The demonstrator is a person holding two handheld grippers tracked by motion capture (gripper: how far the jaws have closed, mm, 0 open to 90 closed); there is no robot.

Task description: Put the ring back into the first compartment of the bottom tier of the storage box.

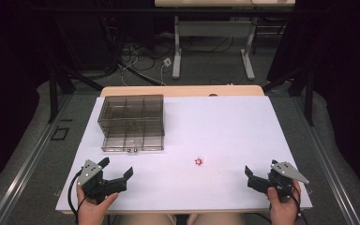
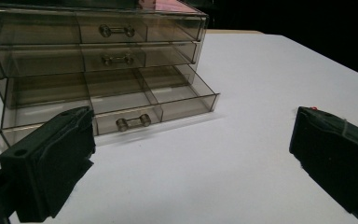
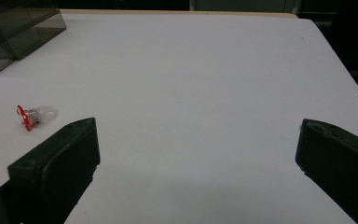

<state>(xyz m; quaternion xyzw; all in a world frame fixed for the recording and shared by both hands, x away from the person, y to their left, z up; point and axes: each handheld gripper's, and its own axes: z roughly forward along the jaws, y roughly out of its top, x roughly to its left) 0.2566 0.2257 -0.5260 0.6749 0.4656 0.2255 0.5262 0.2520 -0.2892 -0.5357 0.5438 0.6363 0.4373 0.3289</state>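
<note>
White table: ring (image 3: 33,115) lies sideways, red end leftward.

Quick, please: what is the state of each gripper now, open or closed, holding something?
Left gripper: open, holding nothing.
Right gripper: open, holding nothing.
</note>
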